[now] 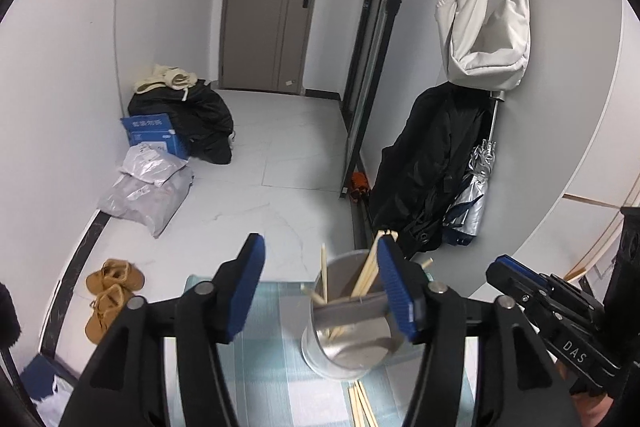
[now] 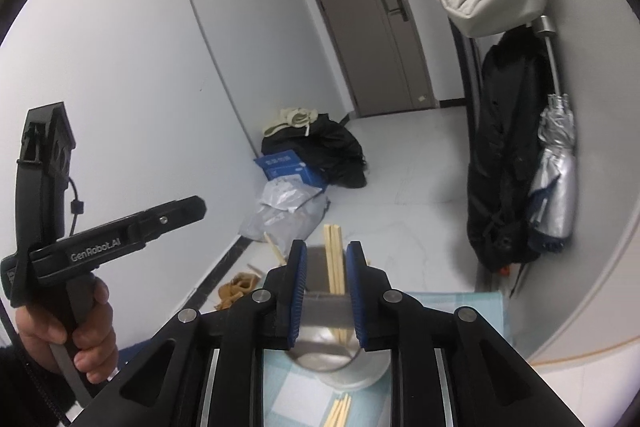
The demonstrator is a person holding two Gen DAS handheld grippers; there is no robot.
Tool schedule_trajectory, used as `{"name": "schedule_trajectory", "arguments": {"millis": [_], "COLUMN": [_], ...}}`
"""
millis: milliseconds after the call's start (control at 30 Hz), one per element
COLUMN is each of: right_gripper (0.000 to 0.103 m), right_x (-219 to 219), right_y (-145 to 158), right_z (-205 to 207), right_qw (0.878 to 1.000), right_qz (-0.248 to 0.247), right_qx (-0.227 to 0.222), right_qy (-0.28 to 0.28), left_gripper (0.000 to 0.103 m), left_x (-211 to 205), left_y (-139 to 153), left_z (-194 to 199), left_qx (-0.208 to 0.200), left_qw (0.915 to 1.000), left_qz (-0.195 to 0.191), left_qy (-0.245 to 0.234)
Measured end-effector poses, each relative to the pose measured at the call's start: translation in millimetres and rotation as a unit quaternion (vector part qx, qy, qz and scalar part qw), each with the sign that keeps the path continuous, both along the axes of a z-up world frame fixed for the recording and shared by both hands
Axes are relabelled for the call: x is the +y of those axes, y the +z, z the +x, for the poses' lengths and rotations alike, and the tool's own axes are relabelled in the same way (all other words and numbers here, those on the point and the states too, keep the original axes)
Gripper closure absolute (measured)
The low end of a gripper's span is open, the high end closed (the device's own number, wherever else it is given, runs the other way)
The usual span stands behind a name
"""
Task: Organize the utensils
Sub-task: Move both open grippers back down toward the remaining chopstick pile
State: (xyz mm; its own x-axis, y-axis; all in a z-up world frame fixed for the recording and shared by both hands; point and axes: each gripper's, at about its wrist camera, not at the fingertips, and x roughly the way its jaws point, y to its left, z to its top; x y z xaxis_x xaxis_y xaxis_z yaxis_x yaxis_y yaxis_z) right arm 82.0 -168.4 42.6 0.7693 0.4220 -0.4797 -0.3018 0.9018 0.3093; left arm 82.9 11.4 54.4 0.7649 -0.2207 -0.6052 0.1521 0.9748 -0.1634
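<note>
L gripper [image 1: 320,291] spread wide, nothing pinched, its right pad just beside the steel holder [image 1: 348,347], which stands upright on the checked cloth [image 1: 276,367] so sticks stay tips-up. R gripper [image 2: 327,291] is parted a little around a pair of chopsticks [image 2: 334,259] standing in the holder; pads prob. not pressing them, hard to say from this angle. More loose chopsticks [image 1: 362,407] lie on the cloth at the holder's base, likely next to go in.
</note>
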Motion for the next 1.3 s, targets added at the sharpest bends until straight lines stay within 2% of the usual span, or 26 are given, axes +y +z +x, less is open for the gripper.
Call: {"name": "schedule_trajectory", "arguments": {"millis": [67,200,333,500,733,900,1033,1167,1300], "right_gripper": [0.082,0.06,0.059,0.053,0.046,0.037,0.035,0.035,0.032], "right_x": [-2,-5,-10,-17,-11,-5,-4,-2,1], "right_y": [2,2,-3,-12,-22,-32,-47,-64,-79], "right_z": [-13,-37,-59,-82,-108,-122,-125,-125,-128], "right_qw": [1.0,1.0,0.999,0.998,0.998,0.998,0.998,0.998,0.997], "right_qz": [-0.001,0.003,0.009,0.012,-0.003,-0.013,-0.016,-0.015,-0.035], "right_qx": [-0.004,-0.013,-0.012,-0.009,-0.012,-0.013,-0.006,0.013,0.024], "right_qy": [-0.006,-0.026,-0.041,-0.059,-0.059,-0.058,-0.062,-0.059,-0.06], "left_gripper": [0.043,0.039,0.03,0.03,0.029,0.029,0.029,0.028,0.028], "left_x": [-1,-6,-7,-8,-10,-7,-5,-5,-4], "left_y": [-1,-2,-4,-10,-25,-37,-51,-74,-90], "left_z": [-9,-31,-50,-67,-84,-96,-97,-95,-94], "left_qx": [0.004,0.004,-0.006,-0.004,0.015,0.011,0.012,0.027,0.036], "left_qw": [1.0,0.9999,0.9998,0.9998,0.9998,0.9997,0.9989,0.9989,0.9989], "left_qz": [-0.002,-0.006,0.0,0.01,0.007,0.007,0.02,0.023,0.018], "left_qy": [0.007,0.008,0.016,0.018,0.015,0.022,0.041,0.03,0.025]}}
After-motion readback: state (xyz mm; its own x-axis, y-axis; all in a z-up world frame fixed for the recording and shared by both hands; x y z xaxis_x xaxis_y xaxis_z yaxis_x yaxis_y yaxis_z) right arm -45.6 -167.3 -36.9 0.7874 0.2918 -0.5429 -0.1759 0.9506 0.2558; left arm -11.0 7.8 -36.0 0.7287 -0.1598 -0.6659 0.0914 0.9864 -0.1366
